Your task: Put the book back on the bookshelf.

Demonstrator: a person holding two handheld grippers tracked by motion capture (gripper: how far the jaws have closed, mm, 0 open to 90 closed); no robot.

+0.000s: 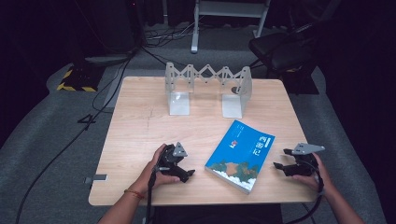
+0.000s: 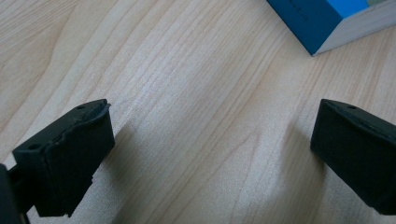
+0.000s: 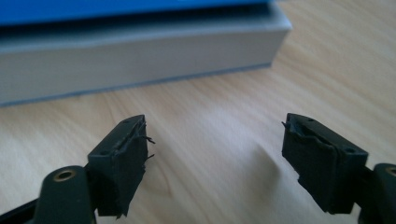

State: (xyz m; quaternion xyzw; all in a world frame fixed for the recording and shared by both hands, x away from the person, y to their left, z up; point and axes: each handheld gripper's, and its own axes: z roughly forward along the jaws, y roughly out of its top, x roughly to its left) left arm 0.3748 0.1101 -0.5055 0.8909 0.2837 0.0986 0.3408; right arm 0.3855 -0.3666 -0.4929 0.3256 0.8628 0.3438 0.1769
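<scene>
A blue paperback book (image 1: pixel 241 156) lay flat on the wooden table (image 1: pixel 140 130), at about five o'clock from the table's middle, its cover up and its long side slanting from seven to one o'clock. The left gripper (image 1: pixel 184 173) rested on the table at the book's nine o'clock, near it but apart; its jaws stood wide apart over bare wood, with a corner of the book at one o'clock in the left gripper view (image 2: pixel 327 21). The right gripper (image 1: pixel 279 161) sat at the book's three o'clock, just beside its edge, jaws spread and holding nothing; the page edge (image 3: pixel 140 60) lay ahead at twelve o'clock. A white expandable book rack (image 1: pixel 208 88) stood at the table's twelve o'clock, well apart from the book.
</scene>
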